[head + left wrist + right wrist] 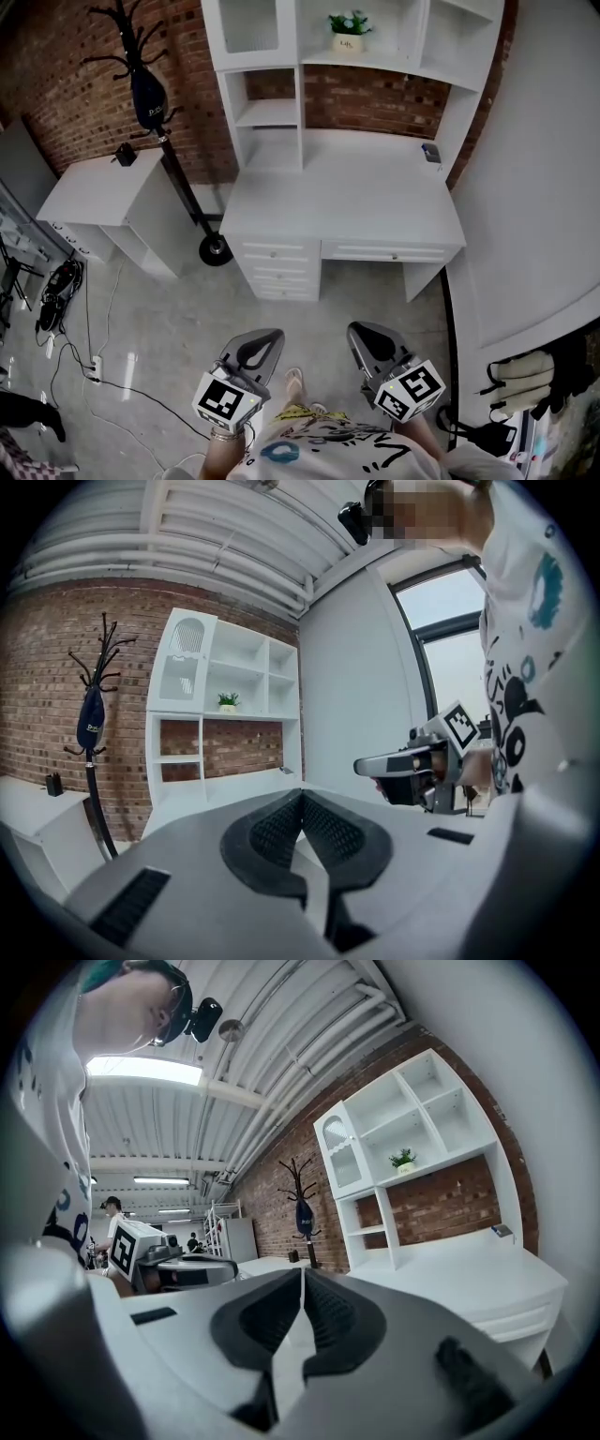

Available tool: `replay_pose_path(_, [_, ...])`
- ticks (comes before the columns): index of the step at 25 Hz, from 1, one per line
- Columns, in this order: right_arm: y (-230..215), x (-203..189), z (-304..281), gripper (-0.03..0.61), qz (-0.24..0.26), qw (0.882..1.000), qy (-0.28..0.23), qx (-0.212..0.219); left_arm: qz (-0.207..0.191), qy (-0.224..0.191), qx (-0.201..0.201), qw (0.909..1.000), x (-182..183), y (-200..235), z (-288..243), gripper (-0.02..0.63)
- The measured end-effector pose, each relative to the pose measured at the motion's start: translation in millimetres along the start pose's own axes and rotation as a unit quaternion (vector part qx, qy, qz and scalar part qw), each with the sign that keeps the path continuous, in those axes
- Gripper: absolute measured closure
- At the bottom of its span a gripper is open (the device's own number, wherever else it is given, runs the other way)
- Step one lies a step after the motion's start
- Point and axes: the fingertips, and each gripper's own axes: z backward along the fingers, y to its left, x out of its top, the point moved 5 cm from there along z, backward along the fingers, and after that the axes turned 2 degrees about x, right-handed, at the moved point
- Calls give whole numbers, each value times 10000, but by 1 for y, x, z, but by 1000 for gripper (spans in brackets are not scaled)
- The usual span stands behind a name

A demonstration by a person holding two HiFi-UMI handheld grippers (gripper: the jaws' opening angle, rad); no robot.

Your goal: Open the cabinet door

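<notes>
Black coat rack (131, 56), left tool (258, 345) closed on nothing, glazed cabinet door (251, 23) shut at the hutch's (302, 103) upper left above the white surface (347, 202), potted plant (348, 33) on a shelf (384, 59), right tool (373, 342) closed on nothing, both well apart from the door

A white desk (347, 197) stands on the grey floor (169, 319) against the brick wall, with 1 small dark object (431, 153) lying near its right rear corner. The shelf unit (267, 112) sits on the desk's back edge; 1 potted plant (348, 33) stands on an upper shelf. On the floor left of the desk are a coat rack's round base (216, 248), a low white cabinet (94, 192) and loose cables (112, 375).
</notes>
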Motion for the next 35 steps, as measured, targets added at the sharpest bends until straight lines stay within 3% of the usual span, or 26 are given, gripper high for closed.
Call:
replay_pose_path(20, [-37, 35, -117, 549, -21, 9991, -130, -407, -169, -187, -374, 9990, 17, 134, -56, 600])
replay_pose_path(35, [-49, 22, -138, 549, -238, 9980, -5, -581, 115, 58, -387, 9992, -9, 163, -78, 600])
